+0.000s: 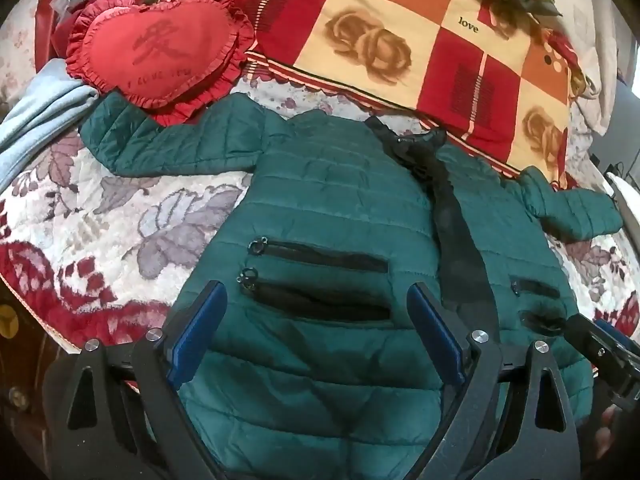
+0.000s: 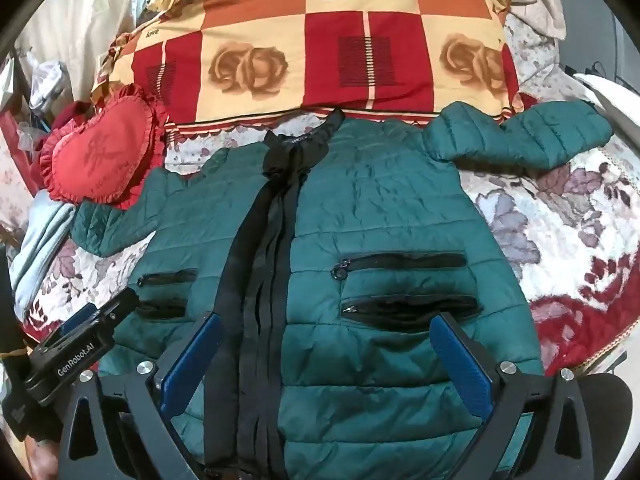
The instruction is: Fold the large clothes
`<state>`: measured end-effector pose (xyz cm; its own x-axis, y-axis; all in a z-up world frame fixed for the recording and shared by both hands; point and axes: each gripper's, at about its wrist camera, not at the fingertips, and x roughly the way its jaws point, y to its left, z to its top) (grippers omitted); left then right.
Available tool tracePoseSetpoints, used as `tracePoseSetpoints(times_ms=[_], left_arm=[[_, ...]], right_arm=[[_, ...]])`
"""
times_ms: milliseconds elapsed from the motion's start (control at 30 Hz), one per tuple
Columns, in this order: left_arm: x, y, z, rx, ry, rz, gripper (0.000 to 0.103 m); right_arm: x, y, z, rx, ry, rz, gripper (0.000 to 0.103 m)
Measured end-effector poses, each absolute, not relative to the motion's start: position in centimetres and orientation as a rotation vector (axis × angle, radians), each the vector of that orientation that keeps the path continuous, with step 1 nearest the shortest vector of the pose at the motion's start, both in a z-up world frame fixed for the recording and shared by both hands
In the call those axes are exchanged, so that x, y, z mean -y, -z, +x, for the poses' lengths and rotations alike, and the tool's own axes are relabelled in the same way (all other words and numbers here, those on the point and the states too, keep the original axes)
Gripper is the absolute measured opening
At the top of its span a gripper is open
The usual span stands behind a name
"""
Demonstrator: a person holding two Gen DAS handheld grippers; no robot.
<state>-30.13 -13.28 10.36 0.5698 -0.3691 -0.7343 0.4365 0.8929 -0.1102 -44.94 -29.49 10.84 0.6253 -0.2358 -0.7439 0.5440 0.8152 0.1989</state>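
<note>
Green quilted jacket (image 1: 320, 208), laid front-up along the bed (image 1: 100, 216), collar toward the far edge (sleeves outspread), is overhung at its hem by left gripper (image 1: 316, 320) and right gripper (image 2: 326, 344), both spread, empty.

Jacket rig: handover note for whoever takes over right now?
Left hand-held gripper: open, empty, over the jacket's left pockets.
Right hand-held gripper: open, empty, over the hem beside the zipper.
Green jacket lies front up on the floral blanket, both sleeves spread; the left cuff touches the red heart pillow.
Done: laid flat.
Left: every fold, probably sleeves first.
</note>
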Motion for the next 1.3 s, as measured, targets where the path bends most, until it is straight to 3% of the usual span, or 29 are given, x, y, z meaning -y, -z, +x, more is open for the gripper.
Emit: tracePoseSetpoints(times_ms=[1300], left_arm=[[13.4,-10.2,-30.1,-0.853,0.478,0.086,0.092]], right_arm=[[29.3,-10.1,-44.0,-0.790,0.431,0.455,0.103]])
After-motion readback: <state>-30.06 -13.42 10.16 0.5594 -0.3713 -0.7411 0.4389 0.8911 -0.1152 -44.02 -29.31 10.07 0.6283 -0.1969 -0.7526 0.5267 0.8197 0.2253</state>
